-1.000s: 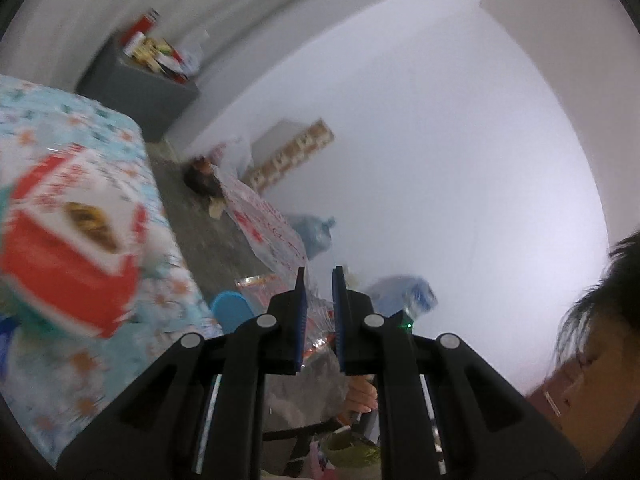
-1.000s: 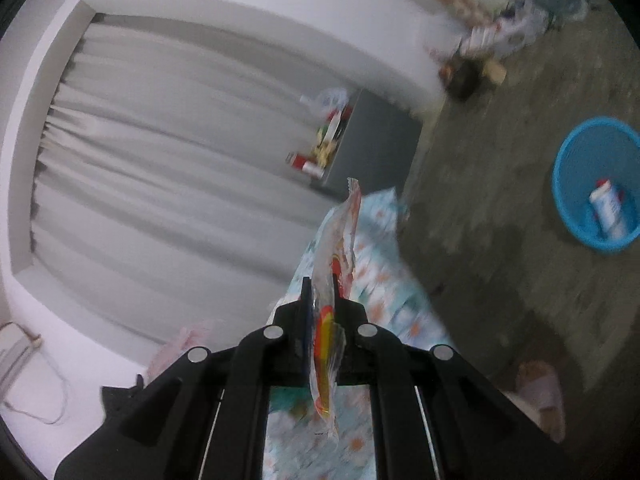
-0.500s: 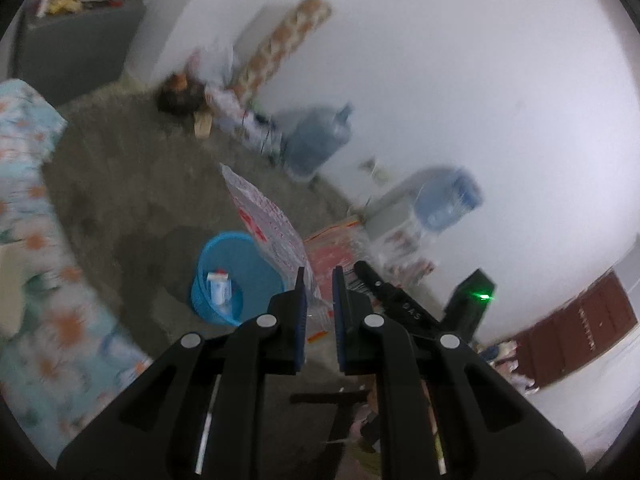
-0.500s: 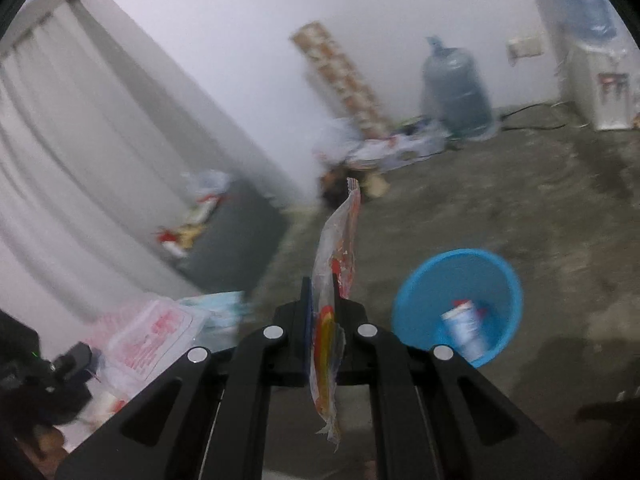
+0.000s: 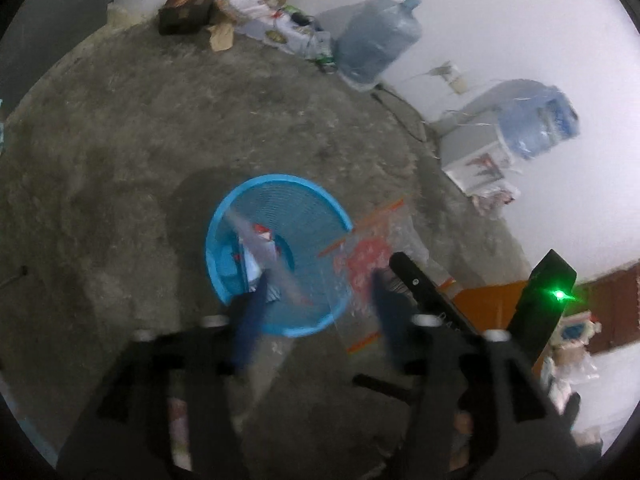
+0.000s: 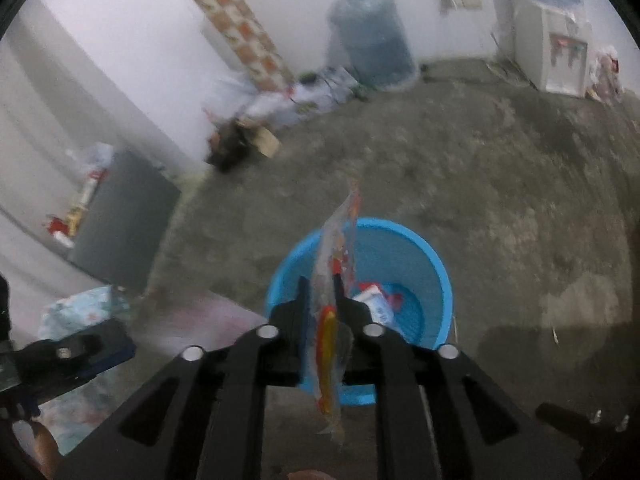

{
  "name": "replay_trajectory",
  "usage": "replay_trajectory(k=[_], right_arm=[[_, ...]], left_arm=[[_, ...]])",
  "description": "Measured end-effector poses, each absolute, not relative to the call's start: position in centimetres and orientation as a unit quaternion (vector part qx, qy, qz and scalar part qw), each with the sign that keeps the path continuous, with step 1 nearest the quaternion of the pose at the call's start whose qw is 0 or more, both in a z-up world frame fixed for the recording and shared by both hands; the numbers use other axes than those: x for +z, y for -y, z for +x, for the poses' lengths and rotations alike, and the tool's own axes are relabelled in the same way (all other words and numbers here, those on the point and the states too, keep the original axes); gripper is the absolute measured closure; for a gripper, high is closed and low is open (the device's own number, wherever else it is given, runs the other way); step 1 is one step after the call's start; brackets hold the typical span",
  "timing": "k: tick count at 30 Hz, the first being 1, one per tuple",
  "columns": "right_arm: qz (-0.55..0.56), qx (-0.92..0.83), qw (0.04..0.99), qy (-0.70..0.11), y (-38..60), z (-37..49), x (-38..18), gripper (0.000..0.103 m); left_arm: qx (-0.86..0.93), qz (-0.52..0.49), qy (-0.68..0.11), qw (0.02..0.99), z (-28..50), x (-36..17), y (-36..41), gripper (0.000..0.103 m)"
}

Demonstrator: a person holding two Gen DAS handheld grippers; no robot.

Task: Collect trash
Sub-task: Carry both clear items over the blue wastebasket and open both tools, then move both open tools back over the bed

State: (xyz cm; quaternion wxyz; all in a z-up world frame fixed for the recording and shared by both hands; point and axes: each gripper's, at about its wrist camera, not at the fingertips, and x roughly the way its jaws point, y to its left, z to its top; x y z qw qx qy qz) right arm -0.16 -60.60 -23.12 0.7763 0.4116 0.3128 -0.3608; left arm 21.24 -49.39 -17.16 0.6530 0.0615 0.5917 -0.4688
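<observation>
A blue plastic basket [image 5: 276,192] stands on the concrete floor and holds a few packets; it also shows in the right wrist view [image 6: 424,252]. My left gripper [image 5: 316,300] is open above its near rim, and a clear wrapper [image 5: 276,268] drops from it, blurred, over the basket. My right gripper [image 6: 320,284] is shut on a clear plastic wrapper with red and yellow print [image 6: 336,264], held upright over the basket's near edge. In the left wrist view that wrapper [image 5: 376,256] hangs by the basket's right rim.
Large water bottles [image 5: 376,40] and a dispenser [image 6: 552,40] stand along the white wall. Clutter and a dark box [image 5: 188,12] lie at the far wall. A grey cabinet [image 6: 120,216] stands at left. A flowered cloth [image 6: 84,308] shows near left.
Both grippers swung down over the blue basket. The left gripper's jaws opened and let go of its clear wrapper, which is falling. The right gripper still holds its wrapper.
</observation>
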Motion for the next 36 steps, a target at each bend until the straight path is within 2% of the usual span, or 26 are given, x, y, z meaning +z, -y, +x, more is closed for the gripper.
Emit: replay_trajectory(k=[1, 2, 7, 14, 17, 21, 27, 30, 36], right_arm=[[0.416, -0.365, 0.764, -0.331, 61.4, 0.2, -24.6, 0.043], [0.417, -0.37, 0.757, -0.342, 62.0, 0.8, -25.6, 0.04], [0.418, -0.385, 0.746, -0.346, 62.3, 0.2, -27.2, 0.038], [0.426, -0.391, 0.755, -0.307, 60.0, -0.8, -25.0, 0.035], [0.412, -0.385, 0.775, -0.286, 58.0, -0.6, -22.2, 0.034], [0.371, -0.374, 0.811, -0.253, 54.6, -0.5, -16.9, 0.022], [0.273, -0.352, 0.871, -0.206, 48.3, -0.5, -7.7, 0.008], [0.239, -0.325, 0.895, -0.188, 44.9, -0.7, -4.0, 0.006], [0.185, -0.261, 0.93, -0.18, 37.9, -0.8, 0.3, 0.006]], left_arm=[[-0.46, 0.066, -0.595, 0.656, 21.5, -18.2, 49.8, 0.038], [-0.448, 0.069, -0.603, 0.657, 21.8, -19.2, 50.1, 0.038], [-0.441, 0.031, -0.617, 0.652, 22.5, -19.8, 48.9, 0.036], [-0.452, 0.027, -0.577, 0.679, 21.9, -14.5, 46.9, 0.035], [-0.466, 0.011, -0.55, 0.693, 20.9, -10.3, 44.9, 0.032], [-0.477, -0.01, -0.493, 0.728, 19.3, -3.6, 40.7, 0.023], [-0.48, -0.056, -0.41, 0.773, 15.4, 5.9, 30.9, 0.019], [-0.482, -0.067, -0.38, 0.787, 13.0, 8.6, 26.2, 0.014], [-0.455, -0.085, -0.335, 0.821, 8.8, 11.3, 15.4, 0.013]])
